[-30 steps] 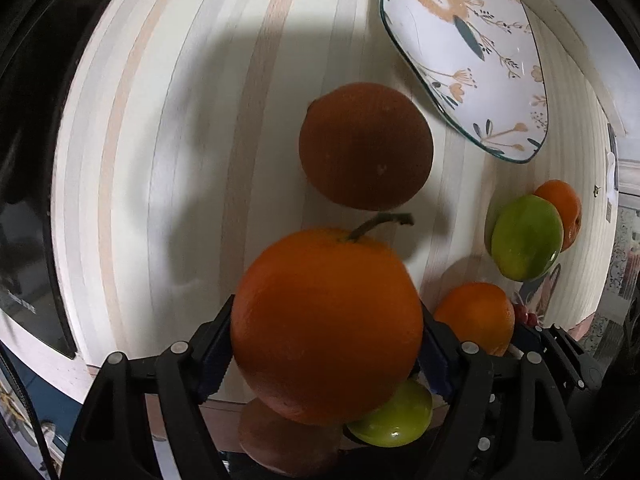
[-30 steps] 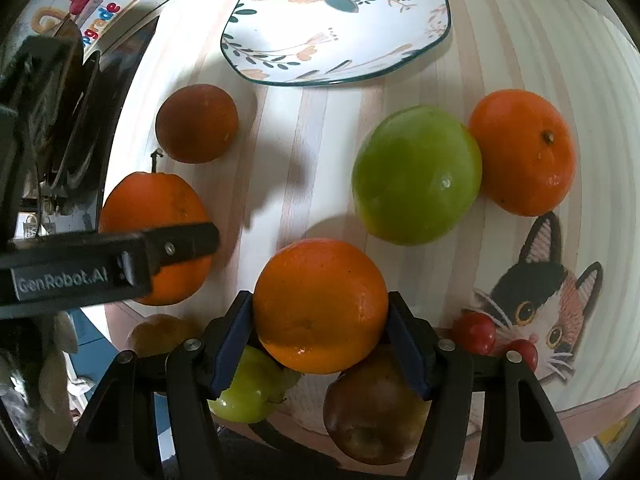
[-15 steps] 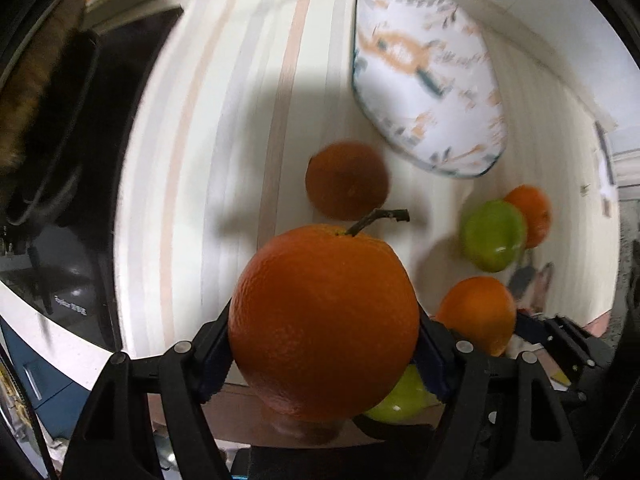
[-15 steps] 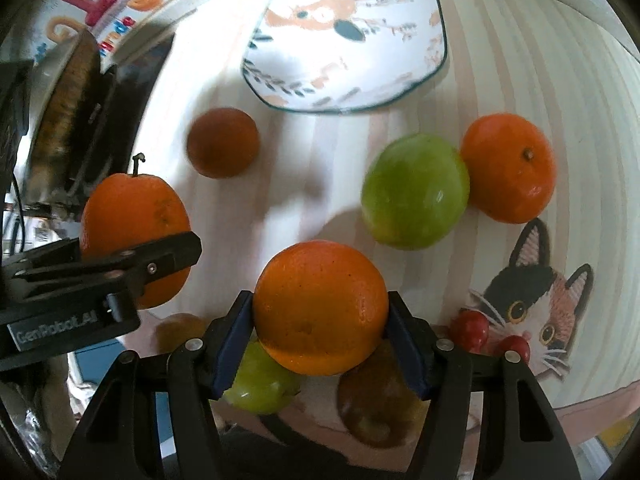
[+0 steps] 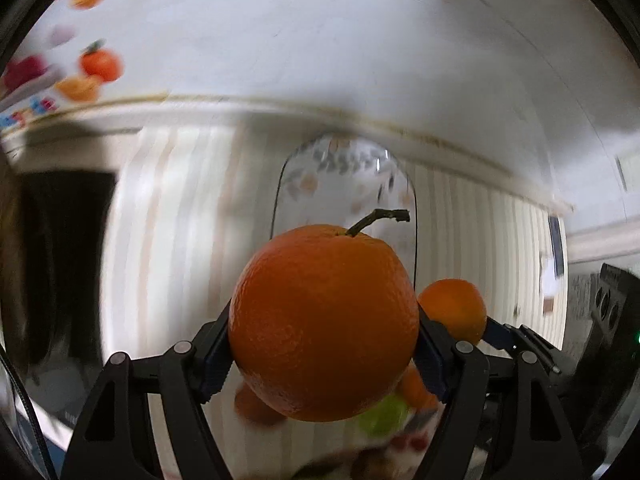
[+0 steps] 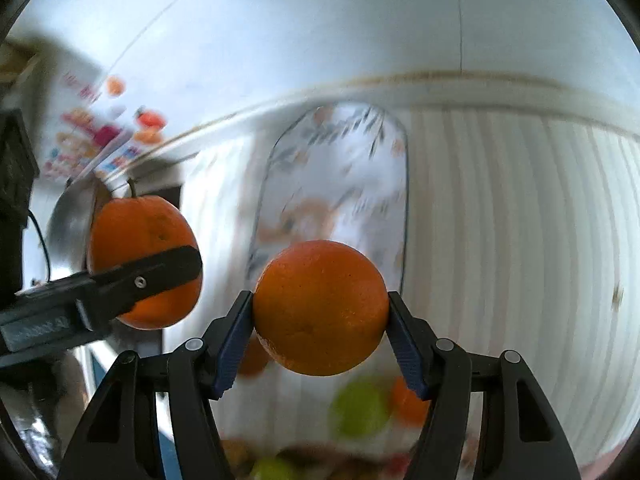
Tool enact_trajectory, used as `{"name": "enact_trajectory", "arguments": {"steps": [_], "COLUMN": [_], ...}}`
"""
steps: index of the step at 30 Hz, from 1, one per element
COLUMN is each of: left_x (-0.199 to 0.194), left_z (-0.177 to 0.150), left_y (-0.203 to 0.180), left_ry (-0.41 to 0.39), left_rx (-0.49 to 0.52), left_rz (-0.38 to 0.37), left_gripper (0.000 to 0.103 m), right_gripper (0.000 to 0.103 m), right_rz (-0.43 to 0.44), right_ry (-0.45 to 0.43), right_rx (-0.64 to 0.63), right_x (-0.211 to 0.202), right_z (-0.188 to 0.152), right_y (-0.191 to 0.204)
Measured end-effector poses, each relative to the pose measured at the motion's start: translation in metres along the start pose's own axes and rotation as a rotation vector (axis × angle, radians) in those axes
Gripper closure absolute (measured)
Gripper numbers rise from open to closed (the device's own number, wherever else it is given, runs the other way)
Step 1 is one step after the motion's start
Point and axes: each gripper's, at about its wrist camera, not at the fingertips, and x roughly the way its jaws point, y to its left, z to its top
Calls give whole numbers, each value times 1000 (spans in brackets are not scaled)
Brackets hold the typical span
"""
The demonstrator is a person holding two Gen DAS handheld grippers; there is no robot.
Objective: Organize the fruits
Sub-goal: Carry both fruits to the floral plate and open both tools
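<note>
My left gripper point(image 5: 324, 344) is shut on a large stemmed orange point(image 5: 324, 320) and holds it high above the table. It also shows in the right wrist view point(image 6: 142, 260), at the left. My right gripper point(image 6: 320, 320) is shut on a stemless orange point(image 6: 320, 306), which the left wrist view shows at the right point(image 5: 454, 308). The floral plate point(image 5: 344, 184) lies ahead on the striped table, blurred; it also shows in the right wrist view point(image 6: 332, 168).
Below the grippers lie a green fruit point(image 6: 360, 408), another orange point(image 6: 408, 400) and more blurred fruit. A dark opening point(image 5: 60, 248) is at the left. A white wall with a fruit poster point(image 5: 80, 68) stands behind the table.
Both grippers have risen and tilted up with their oranges. The table and loose fruit have dropped low in view and the wall now fills the top.
</note>
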Motion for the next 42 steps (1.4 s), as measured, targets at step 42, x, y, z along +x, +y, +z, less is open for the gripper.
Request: {"name": "enact_trajectory", "arguments": {"steps": [42], "left_x": [24], "left_z": [50], "left_y": [-6], "left_ry": [18], "left_rx": [-14], "left_rz": [157], "left_gripper": [13], "right_gripper": [4], "right_rz": [-141], "right_ry": [88], "right_rx": [-8], "right_x": [30], "right_z": [76], "right_y": [-25]}}
